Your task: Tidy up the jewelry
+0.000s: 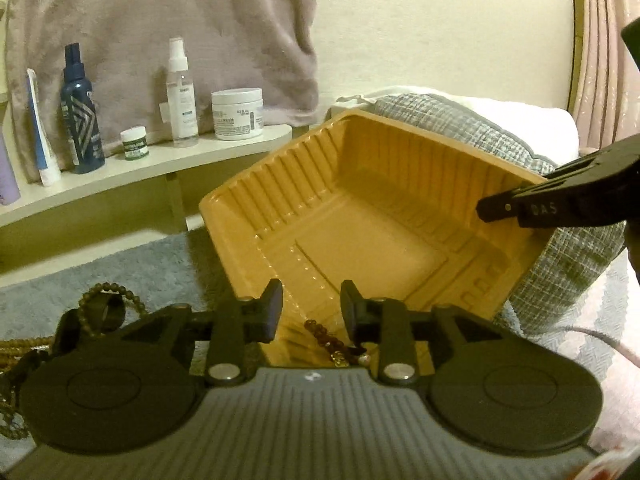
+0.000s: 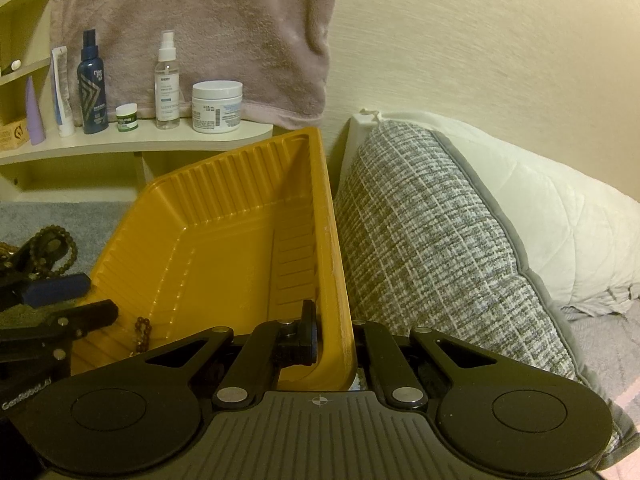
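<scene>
Beside the grey cushion (image 2: 432,240), right gripper (image 2: 334,336) jaws apparently clamp the tilted tray's (image 2: 224,216) wall; left gripper (image 1: 310,306) jaws apart.

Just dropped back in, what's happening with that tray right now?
The right claw is clamped on the side wall of the yellow tray, tipping it up against the grey cushion. The left claw is open over the tray's low end, where a dark beaded bracelet lies. More beads sit outside on the grey rug.

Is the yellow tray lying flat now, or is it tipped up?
Tipped up: the right gripper clamps the yellow tray wall, its far end raised, and beads sit at the low end.
</scene>
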Action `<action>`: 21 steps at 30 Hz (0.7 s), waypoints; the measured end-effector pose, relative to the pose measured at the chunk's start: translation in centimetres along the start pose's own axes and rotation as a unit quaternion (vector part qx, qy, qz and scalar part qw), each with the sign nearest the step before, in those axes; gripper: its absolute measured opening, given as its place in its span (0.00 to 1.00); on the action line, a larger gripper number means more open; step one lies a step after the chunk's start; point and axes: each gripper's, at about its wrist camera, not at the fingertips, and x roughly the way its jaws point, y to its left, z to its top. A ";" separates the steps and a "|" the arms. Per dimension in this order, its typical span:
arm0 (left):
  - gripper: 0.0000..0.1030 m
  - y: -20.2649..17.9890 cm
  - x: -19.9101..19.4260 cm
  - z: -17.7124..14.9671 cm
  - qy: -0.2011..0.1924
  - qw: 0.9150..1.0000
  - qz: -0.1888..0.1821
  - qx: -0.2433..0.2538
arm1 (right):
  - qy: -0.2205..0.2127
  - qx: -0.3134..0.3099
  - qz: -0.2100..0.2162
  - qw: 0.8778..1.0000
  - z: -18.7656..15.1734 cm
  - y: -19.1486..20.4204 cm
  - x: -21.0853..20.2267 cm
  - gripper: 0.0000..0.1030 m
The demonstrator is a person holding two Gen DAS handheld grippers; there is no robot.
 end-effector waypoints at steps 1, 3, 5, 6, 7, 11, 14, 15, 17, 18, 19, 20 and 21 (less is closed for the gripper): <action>0.28 0.2 -0.2 0.0 -0.002 1.000 0.004 -0.001 | 0.000 0.000 0.000 1.000 0.0 0.0 0.0 0.04; 0.28 0.6 -0.5 -0.2 -0.004 1.000 0.012 -0.003 | 0.000 0.001 0.000 1.000 0.0 0.0 -0.1 0.04; 0.28 1.3 -0.9 -0.4 -0.004 1.000 0.023 -0.010 | 0.000 0.001 0.000 1.000 0.0 0.0 -0.1 0.04; 0.28 1.7 -1.0 -0.5 -0.004 0.999 0.030 -0.013 | 0.000 0.001 0.000 1.000 0.0 0.0 -0.1 0.04; 0.28 2.2 -1.1 -0.6 -0.003 0.999 0.037 -0.016 | 0.000 0.002 0.000 1.000 -0.1 0.0 -0.1 0.04; 0.28 4.3 -1.2 -1.2 0.000 0.997 0.078 -0.021 | 0.000 0.002 0.000 1.000 -0.1 0.1 -0.2 0.04; 0.28 6.1 -1.3 -1.7 0.005 0.993 0.111 -0.028 | 0.001 0.001 0.000 1.000 -0.1 0.1 -0.2 0.04; 0.28 6.8 -1.2 -1.8 0.008 0.992 0.123 -0.031 | 0.001 0.001 0.000 1.000 -0.1 0.1 -0.2 0.04; 0.28 8.1 -1.0 -1.9 0.009 0.989 0.141 -0.036 | 0.002 0.001 -0.001 1.000 -0.2 0.1 -0.2 0.04; 0.28 8.8 -0.8 -2.0 0.011 0.988 0.152 -0.038 | 0.002 0.001 -0.001 1.000 -0.1 0.1 -0.2 0.04; 0.27 9.4 -0.6 -2.0 0.013 0.986 0.159 -0.039 | 0.002 0.001 -0.001 1.000 -0.1 0.1 -0.2 0.04; 0.28 10.0 -0.3 -2.0 0.016 0.985 0.164 -0.040 | 0.002 0.000 -0.001 1.000 -0.1 0.1 -0.2 0.04; 0.28 10.6 0.0 -2.0 0.018 0.985 0.168 -0.043 | 0.002 0.000 -0.001 1.000 -0.1 0.1 -0.2 0.04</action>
